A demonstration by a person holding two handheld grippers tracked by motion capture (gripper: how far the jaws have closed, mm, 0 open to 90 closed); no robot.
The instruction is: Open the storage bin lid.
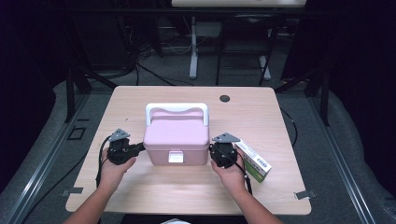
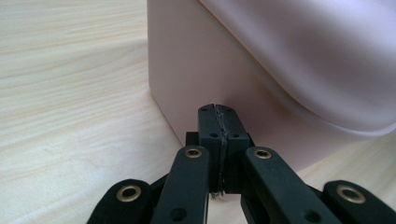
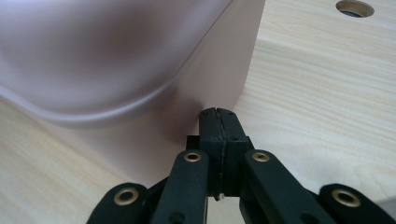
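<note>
Jaws pressed together and empty, the left gripper (image 1: 139, 148) and right gripper (image 1: 213, 150) meet opposite side walls of the pink box (image 1: 176, 135).

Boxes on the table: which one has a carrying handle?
The pink box, between both grippers, has a white handle; the small green-and-white carton has none.

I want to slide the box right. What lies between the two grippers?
The pink box alone, in the high view: left gripper at one side, right gripper at the other.
</note>
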